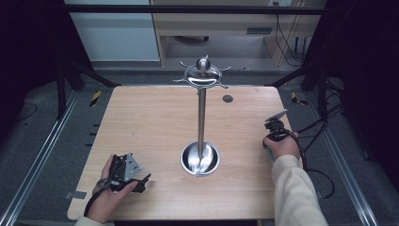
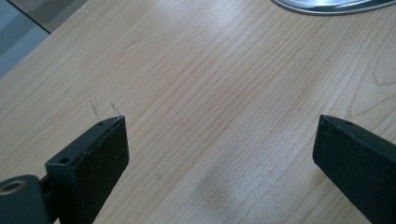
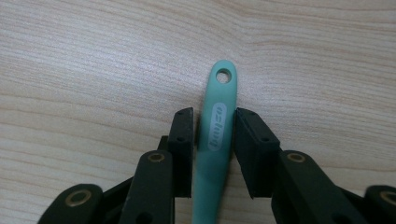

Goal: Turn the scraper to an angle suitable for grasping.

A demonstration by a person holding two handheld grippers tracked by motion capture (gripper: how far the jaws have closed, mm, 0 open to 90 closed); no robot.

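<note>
A mint-green utensil handle (image 3: 219,93) with a hole at its end lies on the wooden table (image 1: 150,122). My right gripper (image 3: 214,113) points down at it, and its black jaws are shut on the handle's two sides. In the high view that gripper (image 1: 275,128) is held near the table's right edge. My left gripper (image 1: 141,182) rests low at the front left, open, with bare wood between its fingers (image 2: 100,149). A tall steel hook stand (image 1: 202,117) rises from the middle of the table.
The stand's round dish base (image 1: 200,158) sits between the two hands, and its rim (image 2: 327,5) shows at the top of the left gripper view. A ring of hooks (image 1: 202,75) tops the pole. A small grey disc (image 1: 227,98) is set in the far tabletop.
</note>
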